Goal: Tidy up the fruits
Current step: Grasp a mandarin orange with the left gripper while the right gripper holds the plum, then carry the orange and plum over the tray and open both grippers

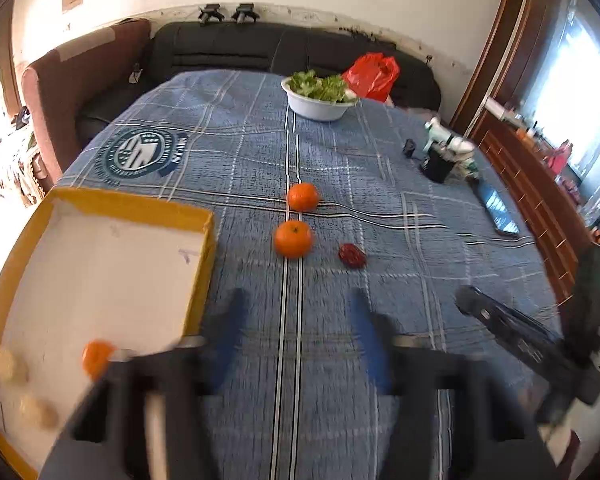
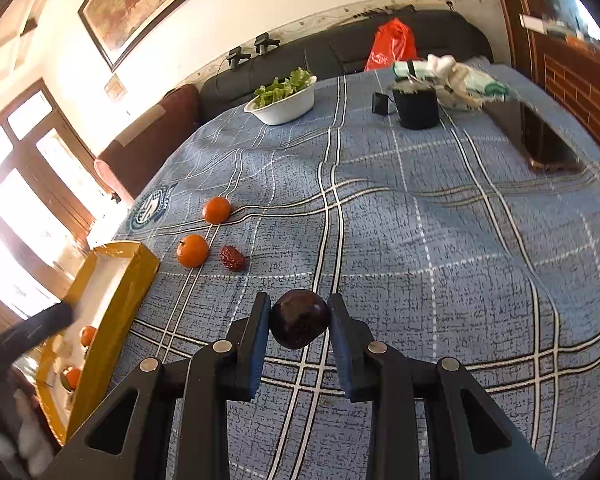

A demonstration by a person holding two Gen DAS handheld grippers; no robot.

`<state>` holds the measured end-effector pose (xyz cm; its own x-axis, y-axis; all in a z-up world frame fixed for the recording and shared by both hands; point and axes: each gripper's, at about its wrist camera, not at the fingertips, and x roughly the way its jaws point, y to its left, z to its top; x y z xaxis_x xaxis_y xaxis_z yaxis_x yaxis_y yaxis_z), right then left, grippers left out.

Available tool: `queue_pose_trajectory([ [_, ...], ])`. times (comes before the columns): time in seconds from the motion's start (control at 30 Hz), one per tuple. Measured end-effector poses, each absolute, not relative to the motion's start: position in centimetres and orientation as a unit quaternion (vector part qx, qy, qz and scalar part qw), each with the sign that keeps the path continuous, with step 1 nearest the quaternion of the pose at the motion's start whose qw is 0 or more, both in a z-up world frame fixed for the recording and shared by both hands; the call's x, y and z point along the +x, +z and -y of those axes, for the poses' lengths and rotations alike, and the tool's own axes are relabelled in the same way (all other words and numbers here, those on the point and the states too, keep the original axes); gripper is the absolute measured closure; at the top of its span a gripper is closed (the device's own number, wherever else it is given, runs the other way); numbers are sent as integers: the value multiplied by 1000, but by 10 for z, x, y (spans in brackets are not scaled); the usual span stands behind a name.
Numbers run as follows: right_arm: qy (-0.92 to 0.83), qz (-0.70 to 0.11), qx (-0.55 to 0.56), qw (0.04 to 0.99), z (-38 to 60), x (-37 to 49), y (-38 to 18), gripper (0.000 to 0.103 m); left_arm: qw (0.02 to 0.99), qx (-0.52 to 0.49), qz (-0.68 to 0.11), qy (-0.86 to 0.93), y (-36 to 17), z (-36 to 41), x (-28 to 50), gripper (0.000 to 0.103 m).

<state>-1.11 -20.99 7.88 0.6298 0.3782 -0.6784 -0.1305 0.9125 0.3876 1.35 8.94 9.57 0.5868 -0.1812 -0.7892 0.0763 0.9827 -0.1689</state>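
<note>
A dark plum (image 2: 299, 324) is gripped in the right tool (image 2: 299, 334) above the tabletop (image 2: 420, 260). It's round, no clear long axis. The left tool (image 1: 296, 344) is held open, empty, beside the box (image 1: 204, 248).

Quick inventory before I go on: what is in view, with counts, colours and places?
box: 1, yellow, white inside, table's left edge
oranges in box: 2, plus pale round items, unclear
loose oranges: 2, mid-table
red date: 1, dark red, right of nearer orange
dark fruit: 1, purple-black, between right fingers
bowl: 1, white, with greens, far end
red bag: 1, behind bowl
black cup: 1, far right
left gripper: open
right gripper: holding fruit
</note>
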Motion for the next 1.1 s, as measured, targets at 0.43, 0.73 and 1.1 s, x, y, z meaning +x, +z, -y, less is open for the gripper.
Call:
queue_pose_trajectory([
  [0.43,171,-424,165,874,207,-6,68,71,873,-39,-484,-52,34,-67,110,65],
  [0.73,168,-431,162,872,207,-2,64,71,872,-41,-485,-45,36,-64,94,66],
  [1.1,169,-420,147,879,201,-8,64,71,901,-119,-414,-53,111,-138,-10,66],
])
